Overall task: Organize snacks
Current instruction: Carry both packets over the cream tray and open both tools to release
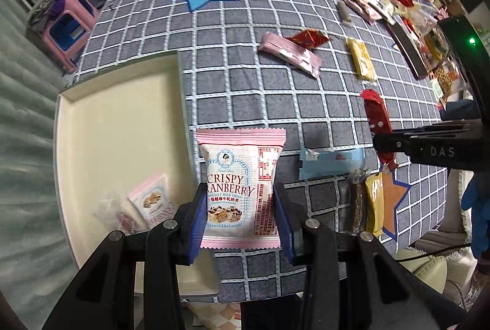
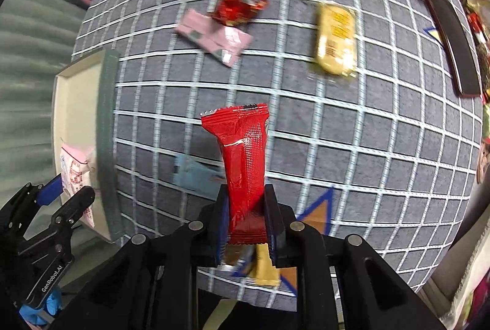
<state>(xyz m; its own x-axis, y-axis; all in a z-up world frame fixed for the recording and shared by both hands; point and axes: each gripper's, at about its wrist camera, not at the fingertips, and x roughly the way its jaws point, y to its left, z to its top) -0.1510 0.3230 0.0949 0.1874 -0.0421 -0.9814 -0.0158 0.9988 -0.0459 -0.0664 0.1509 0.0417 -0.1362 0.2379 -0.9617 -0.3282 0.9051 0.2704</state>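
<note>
1. At the worktop's left edge, the left tongs [image 1: 239,219] are clamped on a pink-and-white cranberry nougat packet [image 1: 240,186], held upright just right of the cream shallow tray [image 1: 122,121].
2. The right tongs [image 2: 246,223] clamp a red foil snack bar [image 2: 245,158], long axis pointing forward, farther from the tray; the left is nearer.

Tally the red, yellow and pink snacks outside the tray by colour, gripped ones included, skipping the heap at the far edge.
Red: 2 (red bar in right gripper, crumpled red packet)
Yellow: 2 (far yellow packet, near yellow packet)
Pink: 2 (cranberry packet in left gripper, long pink packet)
Total: 6
</note>
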